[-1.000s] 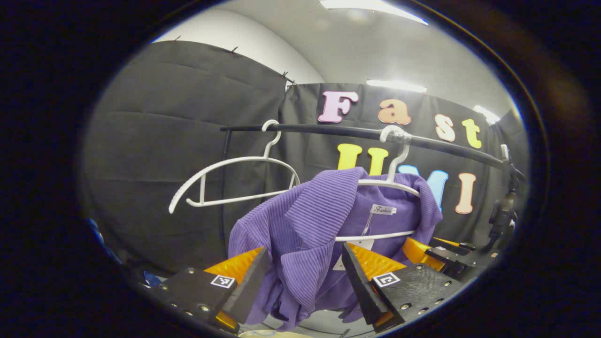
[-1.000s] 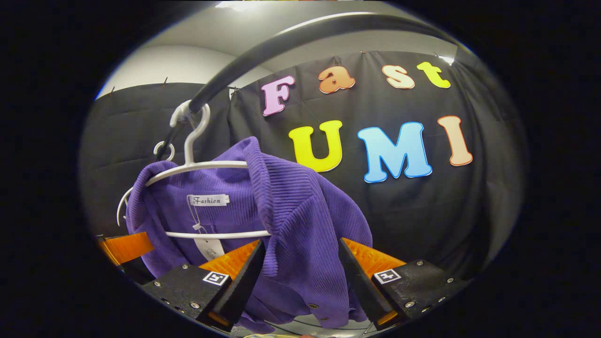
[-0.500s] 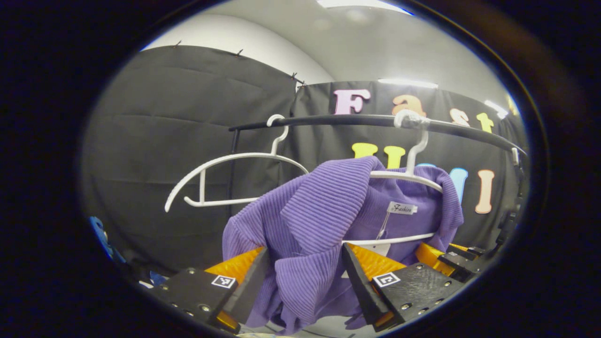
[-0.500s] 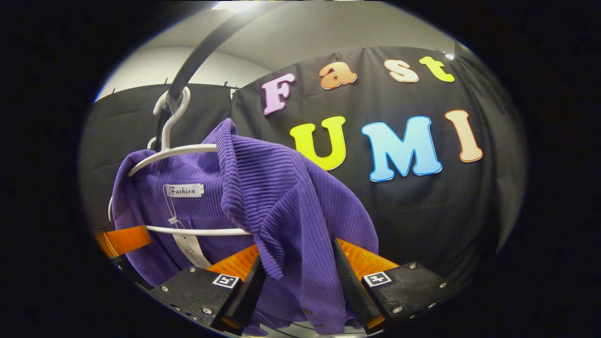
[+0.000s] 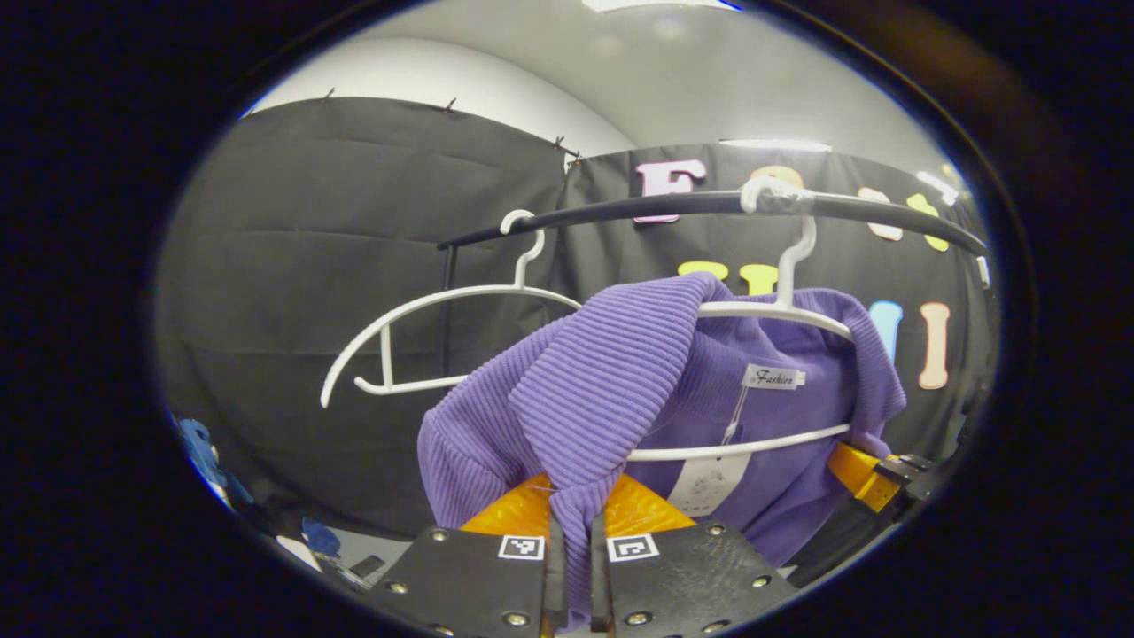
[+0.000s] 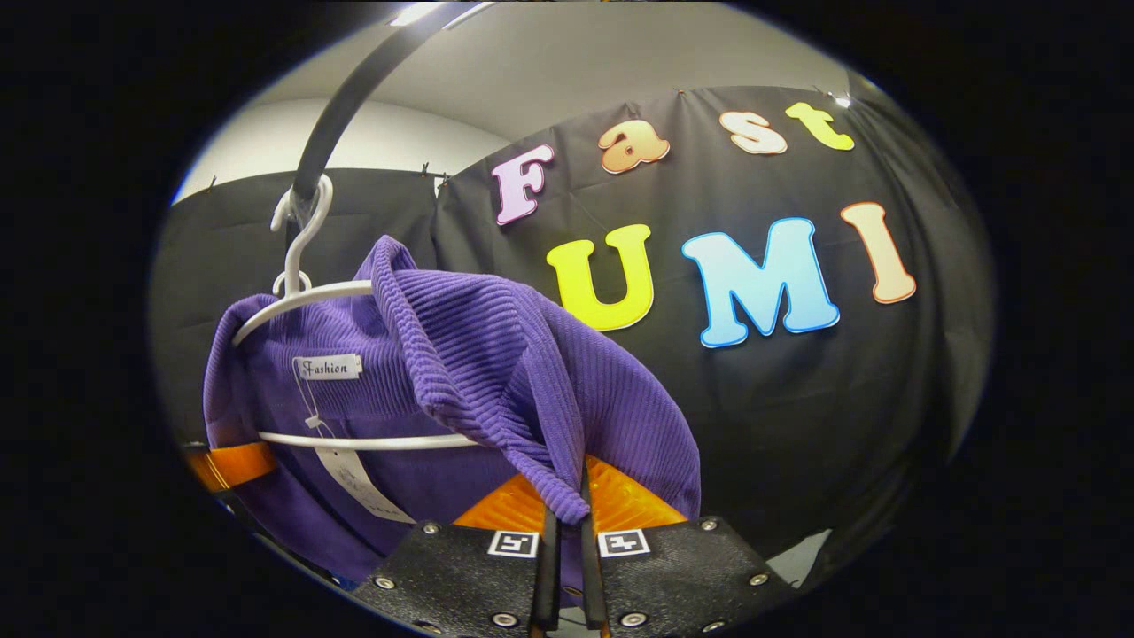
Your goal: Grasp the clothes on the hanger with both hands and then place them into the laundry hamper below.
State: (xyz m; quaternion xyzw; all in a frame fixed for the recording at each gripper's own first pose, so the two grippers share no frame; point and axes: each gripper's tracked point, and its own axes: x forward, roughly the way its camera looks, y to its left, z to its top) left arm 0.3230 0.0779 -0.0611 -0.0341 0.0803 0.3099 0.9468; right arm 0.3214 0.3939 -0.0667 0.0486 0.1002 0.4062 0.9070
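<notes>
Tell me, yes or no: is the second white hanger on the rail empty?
Yes. In the left gripper view the white hanger hangs bare beside the purple sweater.

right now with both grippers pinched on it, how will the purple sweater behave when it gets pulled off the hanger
The purple sweater already folds and droops, so it will likely sag between the left hand-held gripper and right hand-held gripper. Its ribbed knit probably grips well. The collar may snag the white hanger.

Both tongs (image 5: 571,540) (image 6: 567,523) now clamped on sweater (image 5: 602,381).
</notes>
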